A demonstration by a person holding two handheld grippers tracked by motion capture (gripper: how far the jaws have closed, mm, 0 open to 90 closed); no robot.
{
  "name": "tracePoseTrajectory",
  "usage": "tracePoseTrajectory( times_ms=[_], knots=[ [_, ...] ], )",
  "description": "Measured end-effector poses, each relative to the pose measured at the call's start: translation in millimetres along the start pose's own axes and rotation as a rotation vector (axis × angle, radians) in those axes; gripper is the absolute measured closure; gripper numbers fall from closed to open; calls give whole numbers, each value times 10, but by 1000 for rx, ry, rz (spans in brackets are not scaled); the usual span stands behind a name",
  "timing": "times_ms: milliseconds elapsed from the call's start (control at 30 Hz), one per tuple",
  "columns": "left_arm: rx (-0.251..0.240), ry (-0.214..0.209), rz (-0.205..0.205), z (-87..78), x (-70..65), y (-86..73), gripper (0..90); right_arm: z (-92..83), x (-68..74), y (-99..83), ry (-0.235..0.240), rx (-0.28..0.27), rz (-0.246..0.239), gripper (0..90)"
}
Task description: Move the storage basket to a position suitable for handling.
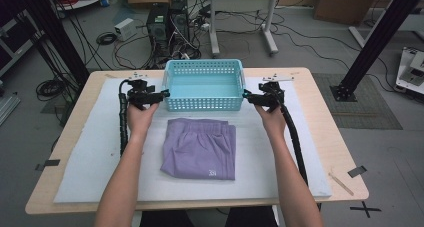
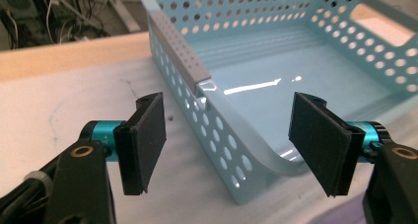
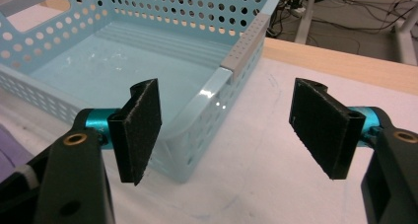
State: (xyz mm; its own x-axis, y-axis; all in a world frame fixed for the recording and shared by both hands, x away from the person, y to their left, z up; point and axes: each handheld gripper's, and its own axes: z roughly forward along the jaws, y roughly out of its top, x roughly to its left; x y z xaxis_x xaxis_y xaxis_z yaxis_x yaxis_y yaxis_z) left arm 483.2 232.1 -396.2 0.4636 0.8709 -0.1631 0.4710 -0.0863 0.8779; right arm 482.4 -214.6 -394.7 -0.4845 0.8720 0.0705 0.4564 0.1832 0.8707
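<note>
The basket sits at the far middle of the counter, on a white mat, with folded purple shorts lying just near of it. The left claw is spread at the basket's left near corner, its pads standing either side of the wall without pressing it. The right claw is spread likewise at the right near corner, one pad over the basket, the other over the mat.

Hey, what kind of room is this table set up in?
Probably a robotics lab or workshop: computer towers with tangled cables on the floor, black metal framing, and a hand-held gripper at a basket.
</note>
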Motion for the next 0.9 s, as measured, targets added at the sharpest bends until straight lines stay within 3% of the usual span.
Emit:
tracePoseTrajectory(
  times_ms=[133,267,433,533,600,700,900],
  knots=[
    [-6,-13,84,-231,-43,25,303,-161,-42,-32,2,-15,-10,259],
    [-22,-51,147,-489,-79,-5,300,-363,-62,-86,-30,-21,-55,252],
    [-59,-109,172,-814,-130,-91,292,-651,-89,-200,-27,-62,-49,248],
    [-16,-145,184,-928,-189,-93,274,-772,-72,-273,-4,-63,-49,247],
    [-6,-157,223,-1018,-290,-92,268,-845,-48,-325,3,-68,-56,247],
    [-70,-156,251,-1107,-403,-151,268,-956,-6,-395,20,-84,-67,247],
    [-103,-198,254,-1236,-517,-319,268,-1160,92,-502,46,-112,-80,245]
  ],
)
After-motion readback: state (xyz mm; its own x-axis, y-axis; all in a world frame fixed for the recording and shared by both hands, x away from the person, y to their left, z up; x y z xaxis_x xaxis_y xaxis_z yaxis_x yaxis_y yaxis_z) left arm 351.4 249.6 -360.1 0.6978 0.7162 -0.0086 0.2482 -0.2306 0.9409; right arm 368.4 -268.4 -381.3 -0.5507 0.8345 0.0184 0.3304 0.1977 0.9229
